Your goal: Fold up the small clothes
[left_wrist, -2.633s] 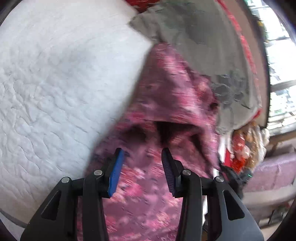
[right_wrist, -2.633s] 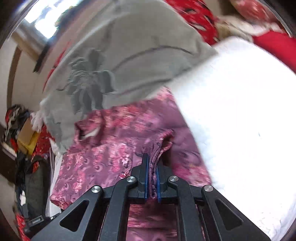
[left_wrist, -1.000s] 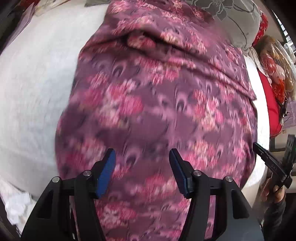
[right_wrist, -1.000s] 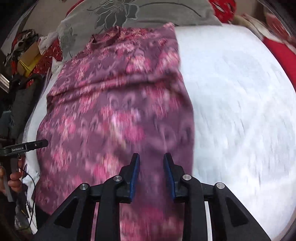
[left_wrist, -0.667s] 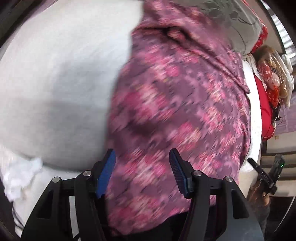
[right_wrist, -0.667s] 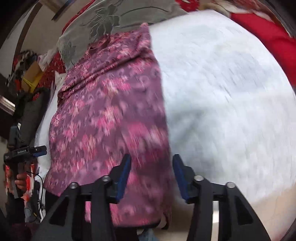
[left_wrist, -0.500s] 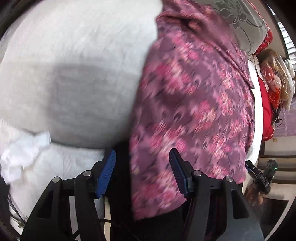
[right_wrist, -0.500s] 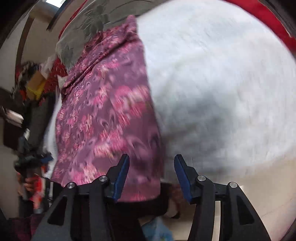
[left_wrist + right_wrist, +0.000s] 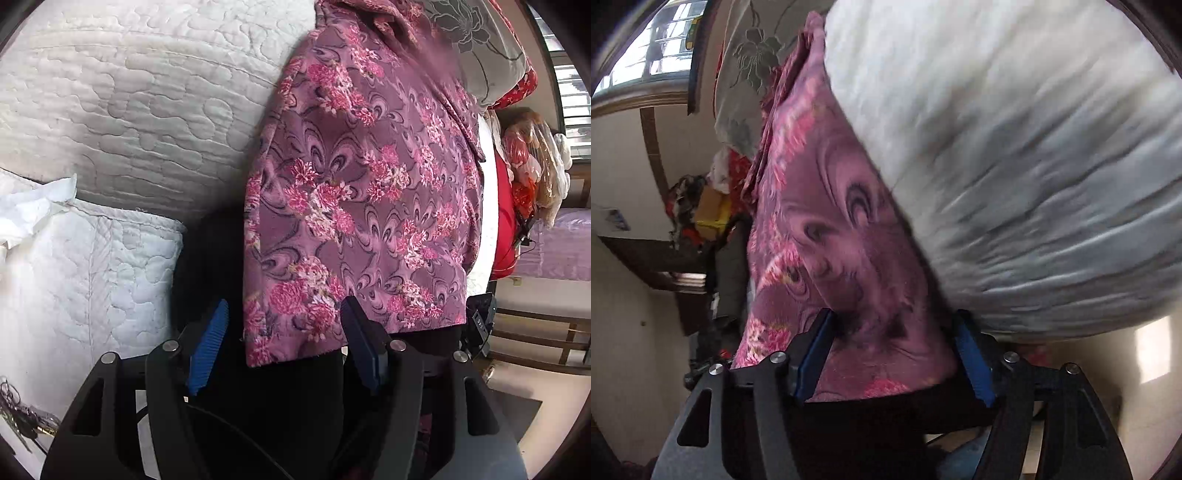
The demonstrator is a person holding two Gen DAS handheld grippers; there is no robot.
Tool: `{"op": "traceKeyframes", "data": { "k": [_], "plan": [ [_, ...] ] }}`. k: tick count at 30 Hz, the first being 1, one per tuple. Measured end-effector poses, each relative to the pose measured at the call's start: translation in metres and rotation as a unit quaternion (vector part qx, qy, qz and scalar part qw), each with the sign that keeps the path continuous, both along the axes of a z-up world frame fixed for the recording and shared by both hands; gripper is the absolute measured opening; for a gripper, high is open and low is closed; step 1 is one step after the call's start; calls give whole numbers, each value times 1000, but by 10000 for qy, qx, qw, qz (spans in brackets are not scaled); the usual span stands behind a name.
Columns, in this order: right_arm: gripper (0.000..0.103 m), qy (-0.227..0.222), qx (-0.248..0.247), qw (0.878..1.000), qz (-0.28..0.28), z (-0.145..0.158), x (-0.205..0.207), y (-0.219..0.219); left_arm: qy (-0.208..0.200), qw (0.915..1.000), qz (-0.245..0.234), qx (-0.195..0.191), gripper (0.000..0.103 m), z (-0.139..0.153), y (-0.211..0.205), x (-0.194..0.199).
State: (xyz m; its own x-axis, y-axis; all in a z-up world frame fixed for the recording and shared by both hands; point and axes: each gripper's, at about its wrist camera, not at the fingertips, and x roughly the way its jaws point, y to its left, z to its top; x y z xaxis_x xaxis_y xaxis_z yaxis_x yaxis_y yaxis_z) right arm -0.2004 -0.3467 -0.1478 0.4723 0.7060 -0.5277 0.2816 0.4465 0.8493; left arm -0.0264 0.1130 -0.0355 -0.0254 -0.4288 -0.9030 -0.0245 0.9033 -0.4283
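garment (image 9: 362, 192) on quilt (image 9: 140, 96) | hem overhanging edge | pillow (image 9: 476, 33) behind

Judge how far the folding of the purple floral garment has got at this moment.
Done: the purple floral garment lies spread lengthwise on the white quilt, its hem hanging over the near edge. In hand: nothing; the left gripper and right gripper are open at the hem corners. Left: no cross fold shows yet.

A lived-in home bedroom: a bed under a white quilted cover (image 9: 155, 96), a grey flower-print pillow (image 9: 476, 40), a window (image 9: 661, 33) with a wooden frame, and heaped clothes and bags (image 9: 532, 162) along the wall
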Motion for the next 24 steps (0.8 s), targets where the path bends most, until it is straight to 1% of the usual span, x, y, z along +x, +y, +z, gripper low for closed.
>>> {"op": "traceKeyframes", "data": {
  "k": [1, 2, 3, 4, 5, 6, 7, 8, 10, 13, 17, 20, 24],
  "plan": [
    [67, -18, 108, 9999, 23, -2, 1, 3, -20, 10000, -24, 42, 57, 1, -2, -1],
    [55, -76, 190, 9998, 8, -1, 3, 4, -44, 9999, -77, 118, 39, 3, -6, -2],
    [44, -204, 300, 9993, -8, 2, 1, 3, -70, 9997, -131, 211, 26, 3, -6, -2],
    [17, -363, 423, 9984, -1, 6, -1, 2, -115, 9992, -194, 334, 22, 5, -9, -2],
    [9, -504, 439, 9978, 20, 12, -4, 2, -149, 9988, -251, 400, 12, 7, -11, -1],
    [9, -602, 354, 9976, 30, 18, -6, 2, -157, 9988, -261, 394, 9, 8, -12, -1],
    [8, -768, 193, 9968, 78, 29, -9, 2, -146, 9992, -225, 310, 9, 10, -12, 1],
    [8, -900, 48, 9959, 119, 41, -12, 1, -143, 9995, -181, 196, 8, 12, -12, 2],
    [7, -1132, -72, 9935, 93, 61, -18, -1, -169, 9998, -64, -45, 8, 17, -10, 3],
    [7, -1567, -130, 9875, -77, 99, -27, -8, -276, 9982, 122, -520, 8, 29, -6, 9],
    [7, -1979, -142, 9796, -310, 138, -25, -16, -459, 9938, 302, -970, 8, 42, -5, 21],
    [7, -2129, -112, 9763, -367, 155, -11, -14, -573, 9904, 389, -1200, 8, 50, -4, 31],
    [7, -2230, -110, 9741, -346, 169, 9, -10, -705, 9870, 478, -1367, 8, 59, -5, 45]
  ]
}}
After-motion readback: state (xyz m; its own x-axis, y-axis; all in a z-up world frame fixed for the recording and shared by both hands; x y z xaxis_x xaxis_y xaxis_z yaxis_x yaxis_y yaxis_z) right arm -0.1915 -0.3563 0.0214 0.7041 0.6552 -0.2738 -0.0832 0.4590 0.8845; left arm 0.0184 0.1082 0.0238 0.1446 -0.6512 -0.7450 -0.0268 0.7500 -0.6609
